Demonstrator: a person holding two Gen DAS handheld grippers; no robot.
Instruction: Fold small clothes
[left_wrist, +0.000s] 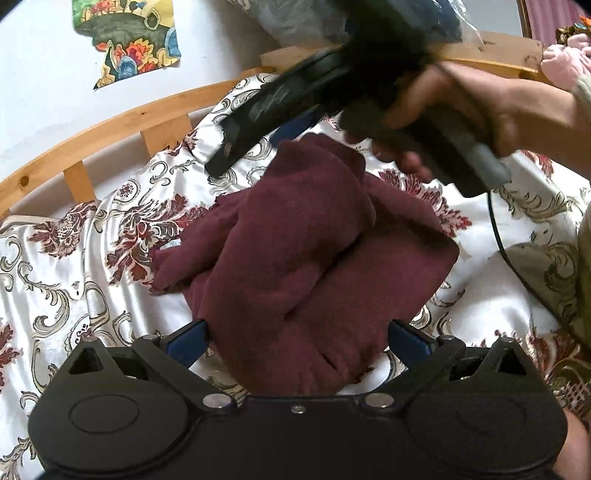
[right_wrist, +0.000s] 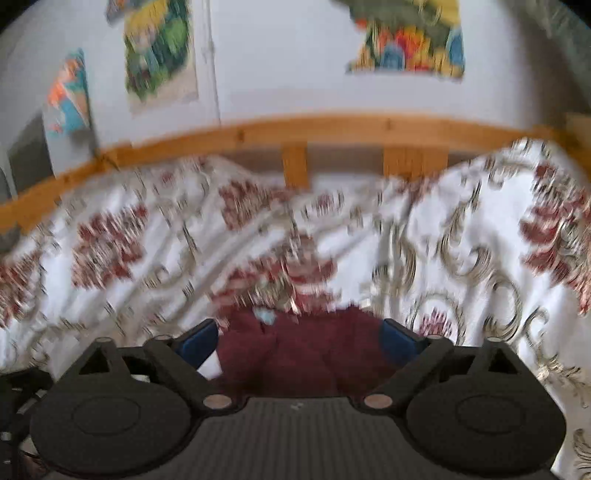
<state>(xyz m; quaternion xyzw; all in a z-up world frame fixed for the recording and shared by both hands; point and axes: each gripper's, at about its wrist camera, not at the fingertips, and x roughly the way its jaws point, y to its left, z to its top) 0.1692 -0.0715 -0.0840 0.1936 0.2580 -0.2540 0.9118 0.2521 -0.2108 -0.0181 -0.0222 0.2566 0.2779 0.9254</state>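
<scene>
Much of the right wrist view is smeared by blur, so the bedspread (right_wrist: 461, 229) pattern and the wall posters (right_wrist: 406, 37) there are hard to read, and no writing can be made out in either view. The maroon cloth (left_wrist: 295, 258) lies bunched in folds on the bedspread (left_wrist: 74, 277), its near end hidden under the left gripper (left_wrist: 299, 339). That gripper's blue fingers (left_wrist: 188, 339) stand wide apart, one on each side of the cloth's near end, clamping nothing. In the left wrist view the right gripper (left_wrist: 236, 147) is a dark blur just beyond the cloth's far end, held in a hand (left_wrist: 461, 110); its tips are cut off from clear sight there. Its own camera shows the right gripper (right_wrist: 299, 339) spread wide too, with the cloth (right_wrist: 295, 354) low between the fingers (right_wrist: 399, 343), and whether they touch it cannot be told. A wooden bed rail (right_wrist: 295, 129) runs behind the bedspread.
</scene>
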